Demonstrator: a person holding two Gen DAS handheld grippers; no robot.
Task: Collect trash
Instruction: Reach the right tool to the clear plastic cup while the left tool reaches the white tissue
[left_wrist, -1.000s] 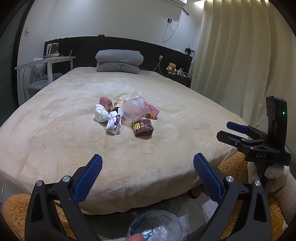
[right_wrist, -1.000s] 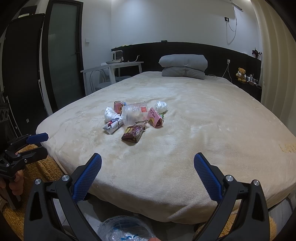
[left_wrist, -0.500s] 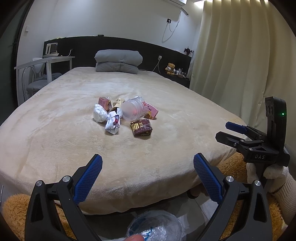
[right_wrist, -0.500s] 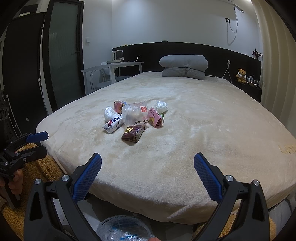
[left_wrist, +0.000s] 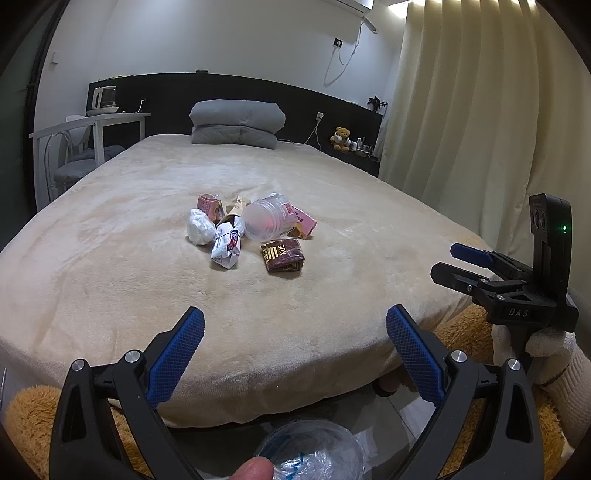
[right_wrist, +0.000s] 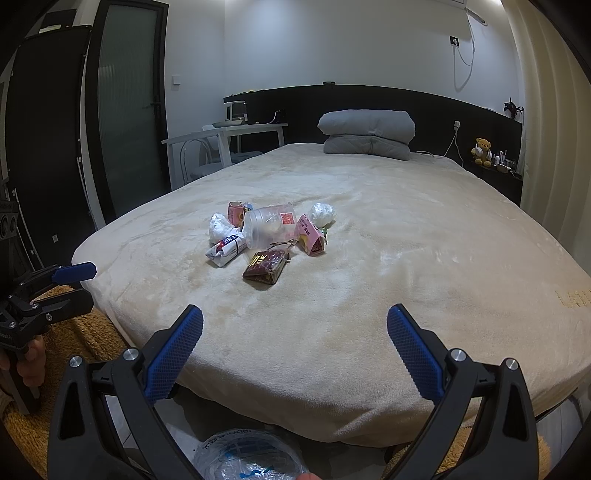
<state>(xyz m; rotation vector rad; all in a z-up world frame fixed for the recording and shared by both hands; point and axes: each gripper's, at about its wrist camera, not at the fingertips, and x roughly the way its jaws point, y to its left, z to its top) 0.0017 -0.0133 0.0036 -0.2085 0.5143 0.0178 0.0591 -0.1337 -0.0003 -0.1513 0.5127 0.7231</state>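
Observation:
A small pile of trash lies mid-bed on the beige blanket: a clear plastic cup on its side, a brown wrapper, a white printed wrapper, a crumpled white wad, a pink carton and a small pink cup. In the right wrist view the cup and brown wrapper show too. My left gripper is open and empty at the bed's foot edge. My right gripper is open and empty, beside it to the right.
A folded grey duvet lies at the headboard. A white desk and chair stand left of the bed, curtains on the right. A clear plastic bag sits below the gripper; a tan fluffy rug lies on the floor.
Both grippers have drifted slightly; the trash pile sits a little lower and nearer in the left view. Nothing was grasped.

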